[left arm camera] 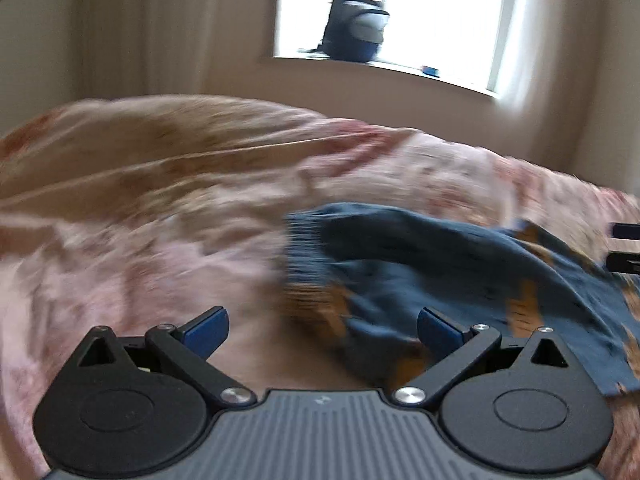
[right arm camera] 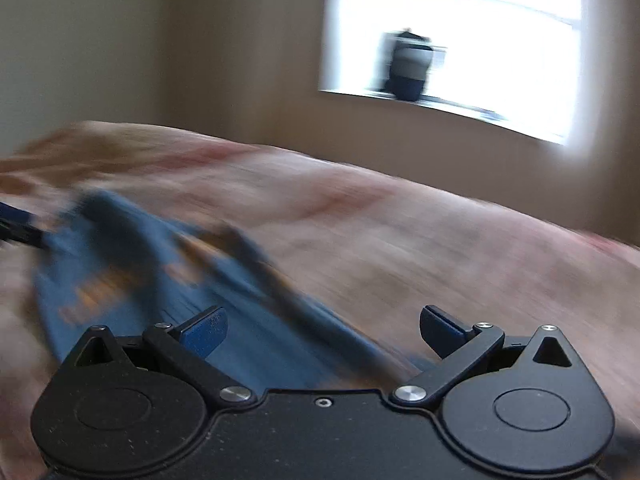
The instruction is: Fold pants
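On a pink floral bedspread (left arm camera: 140, 200), the left gripper (left arm camera: 322, 328) and right gripper (right arm camera: 322, 330) hover spread wide, holding nothing. Blue-and-orange pants (left arm camera: 420, 264) lie rumpled between them: soft, light cloth, probably best pinched at the ribbed waistband. Beyond, a backpack (left arm camera: 356, 26) on the windowsill; no legible writing.

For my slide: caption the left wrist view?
Open left hand-held gripper over blue-and-orange pants on a floral bedspread.
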A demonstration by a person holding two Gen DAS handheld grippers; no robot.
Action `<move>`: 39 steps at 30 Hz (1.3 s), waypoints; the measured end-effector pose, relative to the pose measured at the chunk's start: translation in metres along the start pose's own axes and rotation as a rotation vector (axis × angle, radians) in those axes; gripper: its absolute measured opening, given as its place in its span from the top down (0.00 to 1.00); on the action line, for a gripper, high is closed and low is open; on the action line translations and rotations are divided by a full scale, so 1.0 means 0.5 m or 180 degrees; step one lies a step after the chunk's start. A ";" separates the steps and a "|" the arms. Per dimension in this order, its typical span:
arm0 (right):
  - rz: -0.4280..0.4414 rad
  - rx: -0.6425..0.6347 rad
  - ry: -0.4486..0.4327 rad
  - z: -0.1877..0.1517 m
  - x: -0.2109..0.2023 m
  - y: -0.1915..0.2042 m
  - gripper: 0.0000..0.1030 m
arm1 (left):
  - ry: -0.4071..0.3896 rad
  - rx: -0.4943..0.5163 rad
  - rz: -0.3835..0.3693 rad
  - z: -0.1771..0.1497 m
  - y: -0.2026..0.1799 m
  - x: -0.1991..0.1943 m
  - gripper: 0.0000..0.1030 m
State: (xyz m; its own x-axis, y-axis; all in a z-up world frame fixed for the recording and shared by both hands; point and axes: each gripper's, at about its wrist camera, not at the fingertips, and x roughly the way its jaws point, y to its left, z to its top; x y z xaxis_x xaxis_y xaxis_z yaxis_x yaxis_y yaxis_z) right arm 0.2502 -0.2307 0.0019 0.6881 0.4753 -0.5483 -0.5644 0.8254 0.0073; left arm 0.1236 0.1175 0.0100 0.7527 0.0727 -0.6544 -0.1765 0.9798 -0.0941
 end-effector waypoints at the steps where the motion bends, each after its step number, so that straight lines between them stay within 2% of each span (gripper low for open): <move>1: 0.0308 -0.0055 0.0014 0.035 0.049 0.017 0.01 | 0.0006 -0.0092 0.0002 -0.001 0.014 0.007 0.01; 4: 0.1172 -0.0161 0.0223 0.132 0.194 0.084 0.04 | 0.0018 -0.0298 -0.0020 -0.009 0.049 0.018 0.01; 7: 0.1906 -0.0079 0.0450 0.198 0.305 0.145 0.13 | 0.0021 -0.0382 -0.0134 -0.014 0.065 0.034 0.01; 8: 0.2065 -0.0041 0.0593 0.214 0.335 0.171 0.20 | 0.0005 -0.0353 -0.0180 -0.014 0.066 0.036 0.01; 9: 0.2154 -0.0063 0.0721 0.226 0.361 0.193 0.26 | -0.0006 -0.0313 -0.0227 -0.013 0.066 0.040 0.01; 11: 0.2181 -0.0357 0.0789 0.234 0.387 0.235 0.71 | -0.0017 -0.0241 -0.0316 -0.012 0.063 0.039 0.01; 13: 0.2135 -0.0700 0.0804 0.233 0.400 0.262 0.84 | -0.0029 -0.0206 -0.0402 -0.008 0.062 0.043 0.01; 14: 0.2157 -0.0737 0.0778 0.227 0.403 0.260 0.88 | -0.0042 -0.0205 -0.0441 -0.006 0.061 0.045 0.01; 17: 0.2195 -0.0664 0.0733 0.215 0.412 0.236 0.90 | -0.0056 -0.0298 -0.0542 0.001 0.065 0.058 0.01; 21: 0.2299 -0.0369 0.0793 0.200 0.445 0.200 0.90 | -0.0017 -0.0549 -0.0684 0.006 0.078 0.082 0.01; 25: 0.2341 -0.0319 0.0798 0.194 0.454 0.192 0.89 | 0.0115 -0.0890 -0.0964 0.007 0.095 0.097 0.09; 28: 0.2339 -0.0309 0.0805 0.196 0.454 0.193 0.88 | 0.0227 -0.1255 -0.1073 0.003 0.112 0.117 0.15; 30: 0.2332 -0.0294 0.0808 0.195 0.453 0.192 0.88 | 0.0292 -0.1435 -0.1081 0.002 0.122 0.132 0.29; 31: 0.2324 -0.0289 0.0804 0.194 0.452 0.192 0.88 | 0.0332 -0.1522 -0.1055 0.002 0.127 0.138 0.46; 32: 0.2313 -0.0281 0.0801 0.193 0.452 0.192 0.88 | 0.0384 -0.1599 -0.0992 0.002 0.130 0.143 0.73; 34: 0.2274 -0.0272 0.0797 0.193 0.449 0.194 0.87 | 0.0482 -0.1710 -0.0944 0.001 0.133 0.150 0.80; 35: 0.2252 -0.0278 0.0795 0.193 0.447 0.197 0.86 | 0.0439 -0.1735 -0.0906 0.000 0.128 0.142 0.83; 39: 0.2067 -0.0419 0.0707 0.203 0.418 0.217 0.82 | 0.0061 -0.1424 -0.0722 0.023 0.087 0.055 0.85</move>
State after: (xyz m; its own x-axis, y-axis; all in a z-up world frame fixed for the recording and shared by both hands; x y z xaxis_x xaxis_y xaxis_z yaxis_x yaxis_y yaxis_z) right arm 0.3791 -0.0109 -0.0270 0.0910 0.7751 -0.6252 -0.8901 0.3448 0.2979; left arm 0.1440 0.1645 -0.0033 0.7925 -0.1403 -0.5935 -0.2677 0.7944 -0.5453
